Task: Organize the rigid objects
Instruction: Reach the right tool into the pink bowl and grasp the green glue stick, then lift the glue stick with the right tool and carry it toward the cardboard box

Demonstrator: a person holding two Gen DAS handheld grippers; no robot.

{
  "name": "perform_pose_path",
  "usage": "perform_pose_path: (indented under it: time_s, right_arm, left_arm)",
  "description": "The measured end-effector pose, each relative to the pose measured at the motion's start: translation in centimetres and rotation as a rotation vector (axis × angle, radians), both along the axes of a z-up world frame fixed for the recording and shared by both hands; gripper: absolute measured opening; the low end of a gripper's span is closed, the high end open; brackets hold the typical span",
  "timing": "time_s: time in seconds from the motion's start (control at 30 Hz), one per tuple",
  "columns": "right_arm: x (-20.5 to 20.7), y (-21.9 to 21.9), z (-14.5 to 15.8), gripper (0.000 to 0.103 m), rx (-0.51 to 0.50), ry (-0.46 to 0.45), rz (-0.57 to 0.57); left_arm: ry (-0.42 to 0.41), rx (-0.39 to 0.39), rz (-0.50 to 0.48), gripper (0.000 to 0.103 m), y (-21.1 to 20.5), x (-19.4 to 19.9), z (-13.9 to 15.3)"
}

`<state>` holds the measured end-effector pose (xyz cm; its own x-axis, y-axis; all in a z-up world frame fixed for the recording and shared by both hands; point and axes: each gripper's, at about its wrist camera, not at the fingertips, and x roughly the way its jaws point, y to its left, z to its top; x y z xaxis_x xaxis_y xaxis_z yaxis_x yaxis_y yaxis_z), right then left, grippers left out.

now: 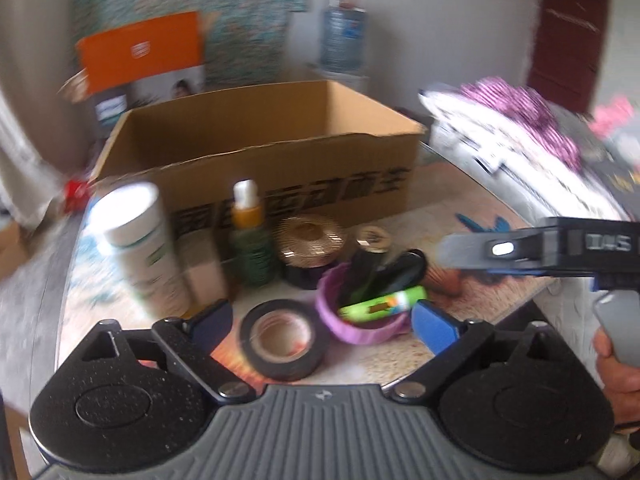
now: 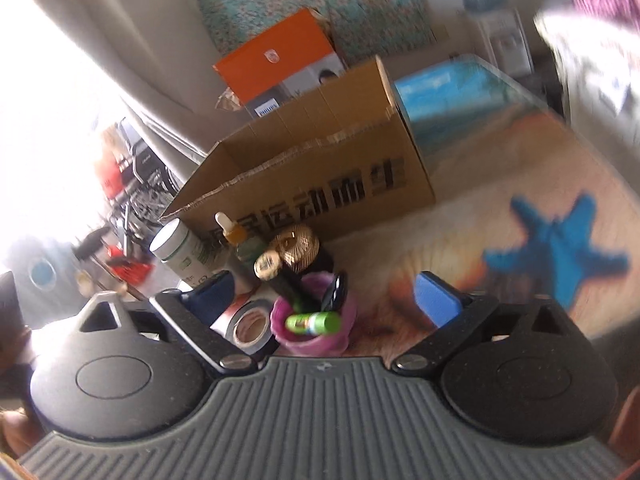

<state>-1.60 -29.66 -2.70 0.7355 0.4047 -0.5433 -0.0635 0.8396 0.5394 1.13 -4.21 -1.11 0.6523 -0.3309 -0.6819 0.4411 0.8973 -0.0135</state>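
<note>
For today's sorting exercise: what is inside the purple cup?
The purple cup holds a green tube lying across its top and dark tube-like items standing behind. The cup's bottom is hidden.

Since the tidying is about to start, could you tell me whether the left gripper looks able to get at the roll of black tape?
Probably yes. The left gripper is open, and the roll of black tape lies flat on the table between its fingertips with nothing over it. The purple cup sits close on its right.

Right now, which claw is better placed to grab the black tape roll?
Probably the left claw. It is open, and the black tape roll lies almost centred between its fingers, close in front. The right claw is open too, but there the roll sits off beside its left finger.
</note>
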Motion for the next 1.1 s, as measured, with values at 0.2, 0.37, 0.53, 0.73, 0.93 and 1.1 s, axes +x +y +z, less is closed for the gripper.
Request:
perform_pose_path:
  time_s: [0.2, 0.37, 0.53, 0.73, 0.93, 1.1]
  right_arm:
    - [1.3, 0.3, -3.0, 0.059, 0.102, 0.091, 0.006]
    - [2.4, 0.8, -4.5, 0.040, 0.141, 0.131, 0.014]
    - [2.2, 0.7, -4.2, 0.020, 0.142, 0.101, 0.026]
    - [1.8, 1.4, -2.8, 0.015, 0.121, 0.050, 0.064]
    - [2.2, 2.8, -1.5, 0.015, 0.056, -0.002, 0.130]
    - [2.9, 3.9, -1.2, 0.015, 0.006, -0.009, 0.171]
  left_arm:
    - [0.066, 0.071, -0.099, 0.082, -3.2, 1.0, -1.4]
    - [0.085, 0.117, -0.129, 0.066, -4.6, 1.7, -2.3]
    - [0.073, 0.144, -0.160, 0.057, -5.1, 1.6, -2.7]
    - [0.055, 0.172, -0.185, 0.044, -5.9, 1.5, -3.0]
    - [0.051, 0.167, -0.175, 0.037, -5.9, 1.9, -3.0]
    - [0.064, 0.124, -0.173, 0.035, -5.1, 2.4, -2.8]
